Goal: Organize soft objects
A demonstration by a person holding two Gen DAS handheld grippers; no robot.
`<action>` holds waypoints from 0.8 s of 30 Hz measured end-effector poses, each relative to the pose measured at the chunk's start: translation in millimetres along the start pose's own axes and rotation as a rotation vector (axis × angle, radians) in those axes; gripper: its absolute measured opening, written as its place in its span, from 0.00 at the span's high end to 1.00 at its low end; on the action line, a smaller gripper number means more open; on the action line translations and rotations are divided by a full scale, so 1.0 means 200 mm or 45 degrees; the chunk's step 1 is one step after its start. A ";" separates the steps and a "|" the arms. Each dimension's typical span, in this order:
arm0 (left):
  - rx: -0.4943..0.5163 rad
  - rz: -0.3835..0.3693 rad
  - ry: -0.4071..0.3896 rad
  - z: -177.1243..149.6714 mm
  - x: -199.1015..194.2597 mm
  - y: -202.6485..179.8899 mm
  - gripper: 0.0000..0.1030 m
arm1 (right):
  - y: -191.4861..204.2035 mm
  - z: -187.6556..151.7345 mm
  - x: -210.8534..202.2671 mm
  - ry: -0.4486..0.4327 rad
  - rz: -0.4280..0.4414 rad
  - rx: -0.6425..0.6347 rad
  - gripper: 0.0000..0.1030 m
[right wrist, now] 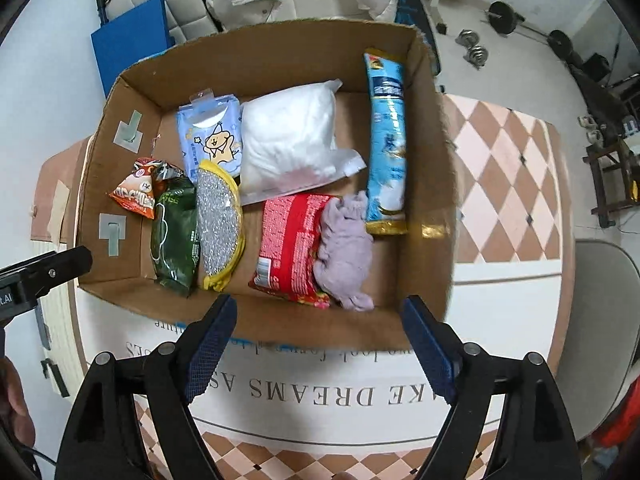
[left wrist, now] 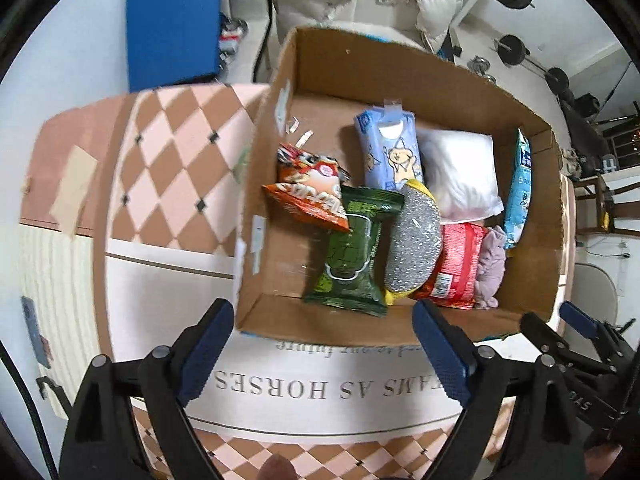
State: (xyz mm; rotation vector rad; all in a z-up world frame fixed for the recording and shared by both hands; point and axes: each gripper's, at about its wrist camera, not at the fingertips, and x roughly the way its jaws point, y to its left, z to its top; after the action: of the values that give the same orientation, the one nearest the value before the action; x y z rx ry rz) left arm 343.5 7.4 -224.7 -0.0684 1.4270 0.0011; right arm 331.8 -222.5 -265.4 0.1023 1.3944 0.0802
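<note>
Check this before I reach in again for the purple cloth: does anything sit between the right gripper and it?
Only the box's near wall sits between them. The right gripper is open outside that wall, and the purple cloth lies just inside, uncovered, between the red packet and the blue packet.

The right hand-held gripper (right wrist: 316,344) hangs with its blue-padded jaws spread wide and empty, just short of the near wall of the cardboard box (right wrist: 280,56) on the table (right wrist: 500,152). Straight beyond its tips lie a red noodle packet (right wrist: 286,248) and a crumpled lilac cloth (right wrist: 346,248), touching side by side; beyond its left finger lie a silver scouring pad (right wrist: 220,224), a green wipes pack (right wrist: 174,236) and an orange snack bag (right wrist: 136,196). Farther off sit a blue tissue pack (right wrist: 208,132), a white pouch (right wrist: 288,140) and, toward the right finger's side, a long blue packet (right wrist: 388,148).
</note>
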 end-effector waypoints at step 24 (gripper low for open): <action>0.103 0.102 -0.345 -0.38 -0.50 -0.18 0.08 | -0.02 -0.26 -0.53 -0.271 -0.050 0.029 0.00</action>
State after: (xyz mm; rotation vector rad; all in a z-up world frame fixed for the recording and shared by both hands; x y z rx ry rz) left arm 256.0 -27.3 -134.3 0.0542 1.1570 0.0180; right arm 261.5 -237.9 -171.1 0.0995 1.1844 0.0199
